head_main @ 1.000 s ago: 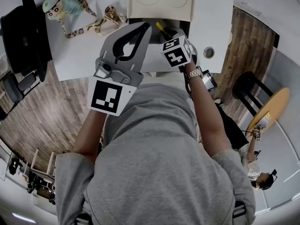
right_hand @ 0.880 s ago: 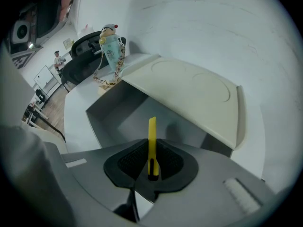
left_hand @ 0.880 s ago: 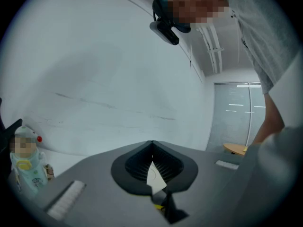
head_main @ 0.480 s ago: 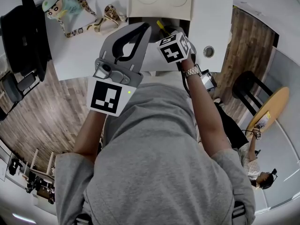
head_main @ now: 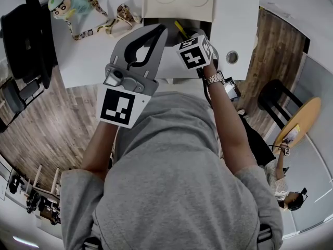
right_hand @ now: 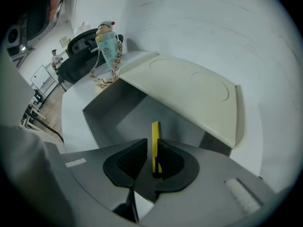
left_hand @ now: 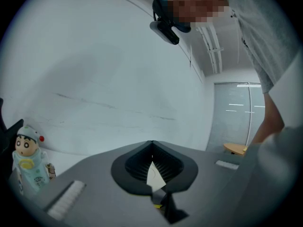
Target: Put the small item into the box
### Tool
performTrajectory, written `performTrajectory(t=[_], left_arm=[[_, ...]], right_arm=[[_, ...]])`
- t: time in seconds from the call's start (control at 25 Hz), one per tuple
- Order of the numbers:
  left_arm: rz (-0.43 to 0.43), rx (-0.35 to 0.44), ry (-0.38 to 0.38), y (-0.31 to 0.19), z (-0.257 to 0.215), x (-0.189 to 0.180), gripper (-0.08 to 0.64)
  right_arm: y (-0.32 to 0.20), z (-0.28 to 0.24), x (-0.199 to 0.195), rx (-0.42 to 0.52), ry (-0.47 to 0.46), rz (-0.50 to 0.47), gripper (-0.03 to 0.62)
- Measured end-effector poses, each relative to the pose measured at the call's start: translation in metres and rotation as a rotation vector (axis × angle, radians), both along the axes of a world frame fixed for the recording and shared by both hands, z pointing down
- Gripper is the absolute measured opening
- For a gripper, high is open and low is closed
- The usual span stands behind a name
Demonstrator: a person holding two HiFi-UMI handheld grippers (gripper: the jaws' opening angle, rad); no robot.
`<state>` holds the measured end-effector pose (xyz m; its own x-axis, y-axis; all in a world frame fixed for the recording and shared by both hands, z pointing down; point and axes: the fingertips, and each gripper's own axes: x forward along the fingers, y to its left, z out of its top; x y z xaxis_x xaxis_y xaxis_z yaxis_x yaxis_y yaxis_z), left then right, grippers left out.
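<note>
Pinching a flat yellow strip [right_hand: 155, 132], right claw [right_hand: 151, 148] over grey box [right_hand: 116, 119] — left claw [left_hand: 151, 145] closed.

A white table [head_main: 83, 61] fills the top of the head view. At top centre it carries an open grey box [right_hand: 124, 109] with a raised cream lid [head_main: 178, 1]. At upper left are a doll [head_main: 70, 4] and its patterned lanyard [head_main: 99, 27]. A round grommet [head_main: 232, 57] sits right of the box.

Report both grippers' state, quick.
Left gripper: closed, nothing between its jaws.
Right gripper: closed on the yellow item, above the open box.
</note>
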<state>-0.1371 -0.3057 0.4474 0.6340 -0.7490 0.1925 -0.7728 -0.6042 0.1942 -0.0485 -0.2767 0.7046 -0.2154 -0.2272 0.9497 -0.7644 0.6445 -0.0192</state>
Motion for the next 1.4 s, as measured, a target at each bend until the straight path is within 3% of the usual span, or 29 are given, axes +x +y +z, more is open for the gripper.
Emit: performTrajectory(t=[0.32,0.68,1.2,1.4], left_arm=[[0.009,0.008,0.001,0.003,-0.001,0.005,0.003],[0.021,0.013,-0.009,0.010,-0.004,0.008,0.003],[0.033,0.014,-0.021,0.025,-0.004,0.014,0.003],[0.017,0.015,-0.020,0.032,-0.007,0.015,0.003]], right_arm=[[0.000,-0.004,0.003,0.006,-0.016,0.013,0.074],[-0.002,-0.015,0.015,0.036,-0.029,0.057,0.015],[0.010,-0.032,0.018,0.062,-0.083,0.081,0.015],[0.014,-0.048,0.019,0.078,-0.132,0.131,0.015]])
